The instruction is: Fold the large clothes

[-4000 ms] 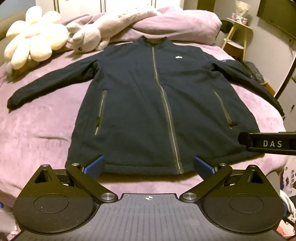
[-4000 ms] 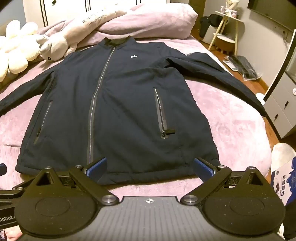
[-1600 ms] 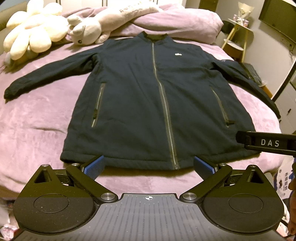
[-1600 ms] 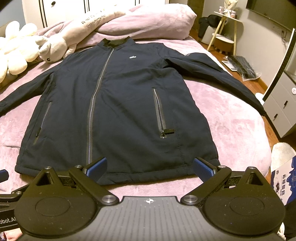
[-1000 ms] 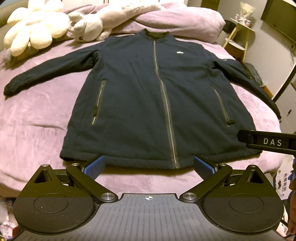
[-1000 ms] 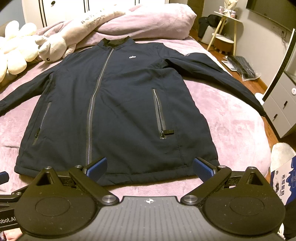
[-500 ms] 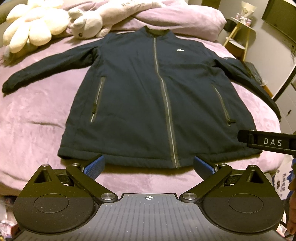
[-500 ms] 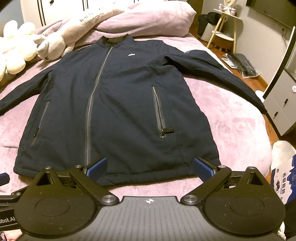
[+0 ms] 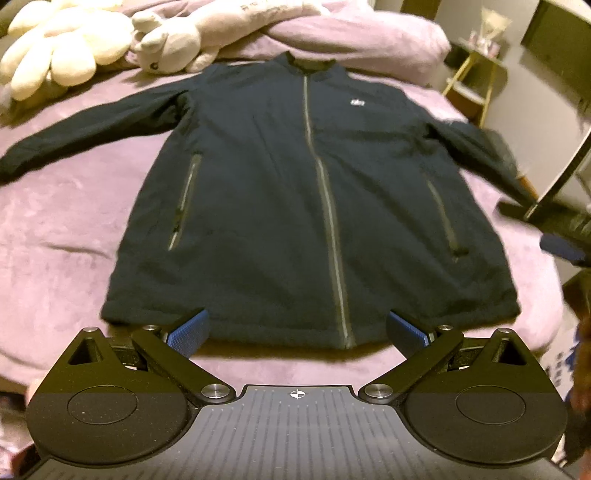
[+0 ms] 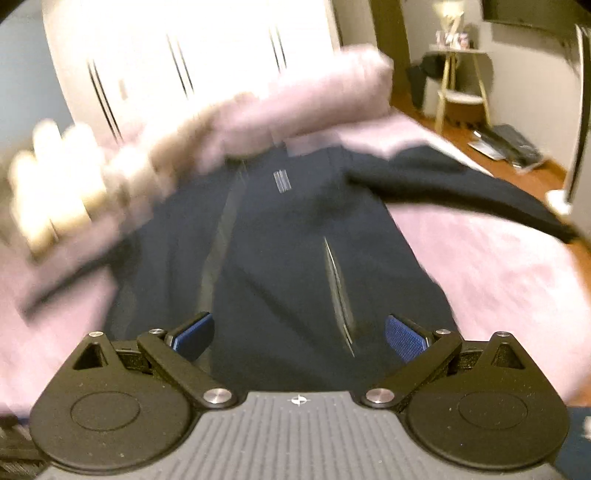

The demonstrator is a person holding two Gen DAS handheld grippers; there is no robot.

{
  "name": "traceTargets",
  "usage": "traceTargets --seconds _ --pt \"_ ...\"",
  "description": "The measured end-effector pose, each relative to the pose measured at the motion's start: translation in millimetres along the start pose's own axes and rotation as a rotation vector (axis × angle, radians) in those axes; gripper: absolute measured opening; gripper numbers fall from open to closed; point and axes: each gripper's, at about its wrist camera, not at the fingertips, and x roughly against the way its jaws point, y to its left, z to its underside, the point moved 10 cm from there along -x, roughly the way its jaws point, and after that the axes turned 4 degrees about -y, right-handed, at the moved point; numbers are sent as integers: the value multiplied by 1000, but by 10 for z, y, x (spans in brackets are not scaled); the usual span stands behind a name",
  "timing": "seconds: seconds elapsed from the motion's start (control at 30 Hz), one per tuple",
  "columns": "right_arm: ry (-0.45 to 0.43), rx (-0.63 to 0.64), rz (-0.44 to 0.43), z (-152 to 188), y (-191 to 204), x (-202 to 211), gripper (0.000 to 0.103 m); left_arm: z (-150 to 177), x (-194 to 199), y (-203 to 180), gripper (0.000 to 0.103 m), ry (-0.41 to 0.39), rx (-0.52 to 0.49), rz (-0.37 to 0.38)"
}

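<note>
A dark navy zip-up jacket [image 9: 306,206] lies flat, front up, on a pink bed cover [image 9: 55,240], both sleeves spread out, collar at the far end. My left gripper [image 9: 295,332] hovers open just short of the hem, near the zipper's bottom, with nothing between its blue pads. My right gripper [image 10: 299,334] is open over the jacket [image 10: 280,266] near the right pocket zipper; that view is blurred by motion. From the left wrist view the right gripper [image 9: 561,243] shows at the right edge, above the bed's right side.
Cream plush toys [image 9: 62,44] and a pink duvet [image 9: 351,33] lie at the head of the bed. A small side table [image 10: 458,74] and dark items on the floor [image 10: 506,146] are to the right. White wardrobe doors [image 10: 184,66] stand behind.
My right gripper has swung quickly forward over the jacket and tilted up, blurring its view. The left gripper has crept slightly closer to the hem. Both stay open.
</note>
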Motion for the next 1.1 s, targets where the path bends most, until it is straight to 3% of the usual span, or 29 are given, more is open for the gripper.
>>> traceTargets --seconds 0.03,0.1,0.2,0.3,0.47,0.67,0.7,0.83,0.9,1.0,1.03,1.1 --pt "-72 -49 -26 -121 -135 -12 99 -23 -32 21 103 -3 17 11" --pt "-131 -120 -17 -310 -466 -126 99 -74 -116 73 103 -1 33 9" --pt "-170 -308 132 -545 -1304 -380 99 -186 -324 181 103 4 59 -37" --pt "-224 -538 214 -650 -2131 -575 98 -295 -518 273 103 -11 88 -71" --pt "-223 -876 308 -495 -3294 -966 64 -458 -912 402 103 4 116 -114" --pt "-304 -1093 330 -340 -3887 -1215 54 -543 -1257 489 103 33 143 -169" --pt "-319 -1107 338 -334 -3950 -1245 52 -535 -1296 492 103 42 142 -174" --pt "-345 -1173 359 -322 -4119 -1365 18 -491 -1419 523 103 75 154 -186" --pt "-337 -1187 346 -298 -4144 -1351 15 -480 -1438 539 103 81 159 -182" --pt "-273 -942 454 -586 -3963 -1289 12 -492 -1411 573 103 84 161 -169" --pt "-279 -798 500 -785 -3790 -1250 11 -513 -1406 584 103 81 162 -166" --pt "-306 -539 508 -1204 -3305 -1238 11 -567 -1364 614 103 63 157 -166"
